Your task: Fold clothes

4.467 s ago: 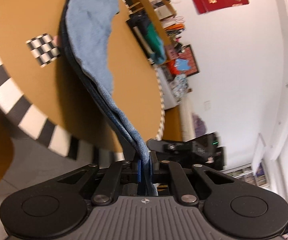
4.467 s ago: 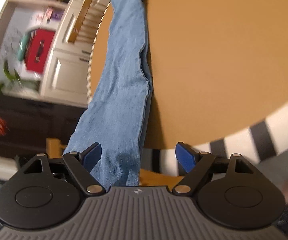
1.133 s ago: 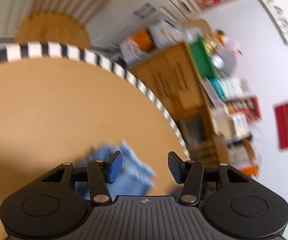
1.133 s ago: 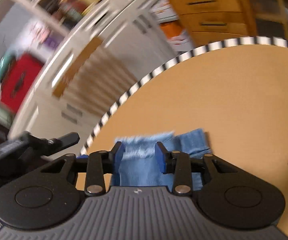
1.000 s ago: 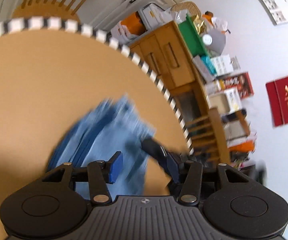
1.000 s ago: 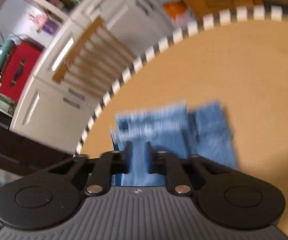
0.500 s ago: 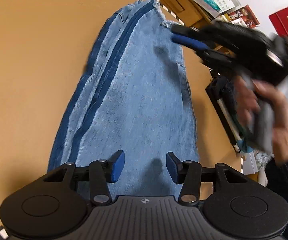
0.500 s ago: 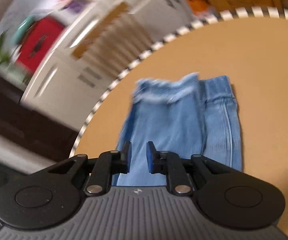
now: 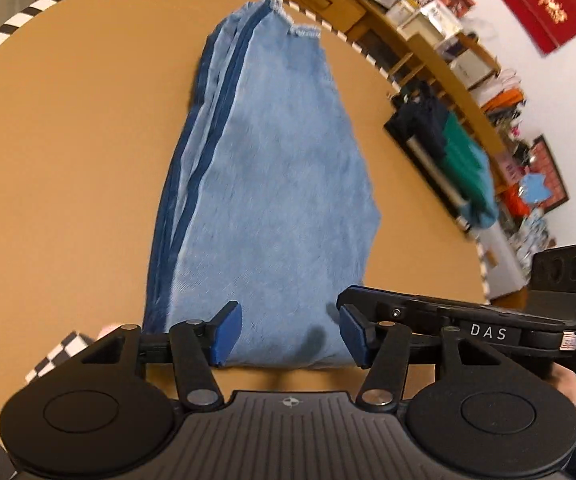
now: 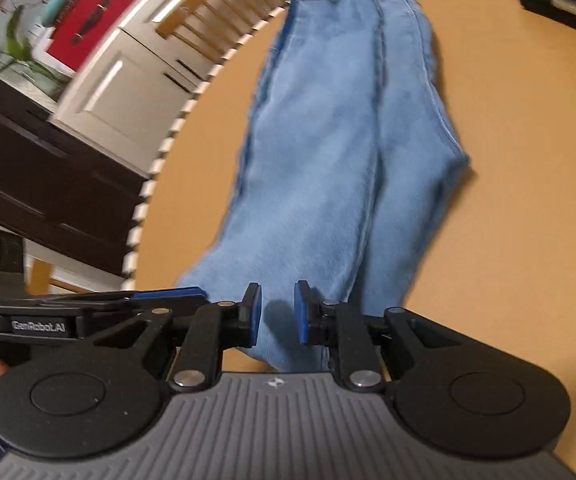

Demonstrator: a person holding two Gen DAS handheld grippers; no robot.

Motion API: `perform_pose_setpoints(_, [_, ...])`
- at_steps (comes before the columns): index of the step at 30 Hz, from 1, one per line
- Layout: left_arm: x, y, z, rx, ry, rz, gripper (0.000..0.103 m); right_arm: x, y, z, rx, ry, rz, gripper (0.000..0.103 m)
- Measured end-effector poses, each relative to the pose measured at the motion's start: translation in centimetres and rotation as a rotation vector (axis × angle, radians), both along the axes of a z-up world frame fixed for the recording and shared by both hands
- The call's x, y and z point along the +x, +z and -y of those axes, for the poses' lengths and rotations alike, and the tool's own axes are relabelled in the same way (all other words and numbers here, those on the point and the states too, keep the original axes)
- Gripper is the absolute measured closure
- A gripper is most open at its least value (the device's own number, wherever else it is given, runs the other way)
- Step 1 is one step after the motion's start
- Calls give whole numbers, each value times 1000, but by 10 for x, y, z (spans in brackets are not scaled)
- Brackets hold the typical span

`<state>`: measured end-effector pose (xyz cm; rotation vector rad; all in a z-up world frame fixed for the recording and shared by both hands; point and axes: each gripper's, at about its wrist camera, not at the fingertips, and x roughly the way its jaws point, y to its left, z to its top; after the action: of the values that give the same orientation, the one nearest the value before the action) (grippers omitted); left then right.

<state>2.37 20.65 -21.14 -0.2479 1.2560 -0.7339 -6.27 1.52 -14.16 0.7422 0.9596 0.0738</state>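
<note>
While the left tongs [image 9: 286, 334] are opening and the right tongs [image 10: 276, 318] stand narrowly parted, both empty, the jeans [image 9: 272, 184] beyond look limp and heavy; pinch the near fold.

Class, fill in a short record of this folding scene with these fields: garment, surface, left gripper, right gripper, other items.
garment: light blue denim jeans, lying lengthwise, frayed hems at the far end
surface: round tan table with a black-and-white striped rim
left gripper: over the near end of the jeans, blue pads apart and opening, nothing pinched
right gripper: over the near end, pads narrowly apart, no cloth visibly between them
other items: dark bundle of clothes at the table's edge
</note>
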Motion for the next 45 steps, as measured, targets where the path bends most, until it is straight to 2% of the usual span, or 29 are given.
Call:
perform_pose_setpoints(1, [0, -2, -3, -18, 20, -21, 47, -8, 0, 4, 22, -43, 0, 83])
perform_pose_setpoints(2, [4, -2, -8, -50, 47, -39, 46, -18, 3, 12, 75, -80, 40, 77])
perform_pose_setpoints(3, [7, -1, -17, -75, 75, -48, 46, -27, 7, 20, 126, -118, 81, 62])
perform_pose_setpoints(5, [10, 4, -31, -90, 111, -35, 44, -41, 9, 34, 172, -158, 148, 47])
perform_pose_setpoints(6, [11, 5, -33, -95, 116, -33, 44, -47, 9, 36, 161, -149, 152, 54])
perform_pose_setpoints(8, [15, 6, -29, -135, 90, -32, 44, -48, 7, 32, 113, -129, 126, 60])
perform_pose_setpoints(9, [16, 7, -23, -150, 74, -26, 44, -45, 5, 29, 120, -141, 127, 69])
perform_pose_setpoints(11, [17, 4, -10, -129, 50, -27, 45, -38, 4, 21, 147, -171, 140, 84])
perform_pose_setpoints(13, [13, -2, 0, -81, 17, -11, 47, -30, 0, 6, 149, -144, 137, 84])
perform_pose_setpoints(16, [2, -13, 10, 28, -52, 48, 58, -20, -14, -15, 24, -72, 21, 89])
perform_pose_setpoints(20, [-13, -22, 8, 68, -90, 151, 72, -28, -26, -16, -11, -121, 2, 103])
perform_pose_setpoints(22, [-13, -24, 2, 55, -81, 158, 77, -34, -29, -16, -17, -120, 35, 103])
perform_pose_setpoints(24, [-5, -27, -8, 18, -33, 101, 80, -35, -30, -16, -12, -124, 44, 103])
perform_pose_setpoints(26, [2, -27, -23, -18, 44, 27, 88, -37, -26, -15, -5, -119, 34, 103])
perform_pose_setpoints(28, [4, -24, -40, -37, 109, 6, 89, -44, -25, -14, 15, -138, 28, 103])
perform_pose_setpoints(30, [6, -29, -45, -18, 106, -8, 100, -50, -24, -13, 35, -157, 23, 103])
perform_pose_setpoints(38, [13, -35, -47, -17, 93, -48, 99, -41, -22, -22, -6, -135, 16, 103])
perform_pose_setpoints(39, [14, -29, -48, -15, 95, -52, 98, -43, -18, -20, 9, -146, 6, 99])
perform_pose_setpoints(40, [16, -24, -48, -14, 97, -56, 86, -48, -11, -18, 27, -163, 21, 94])
perform_pose_setpoints(41, [15, -15, -50, -26, 95, -40, 61, -53, -3, -16, 44, -181, 39, 78])
perform_pose_setpoints(42, [12, -3, -50, -36, 85, 3, 49, -65, 4, -13, 52, -201, 71, 51])
perform_pose_setpoints(43, [7, 9, -49, -41, 71, 55, 34, -75, 9, -10, 52, -224, 82, 40])
perform_pose_setpoints(44, [2, 19, -46, -46, 45, 105, 27, -84, 11, -8, 56, -243, 80, 37])
perform_pose_setpoints(45, [-3, 25, -39, -55, 9, 142, 25, -91, 9, -2, 91, -270, 73, 38])
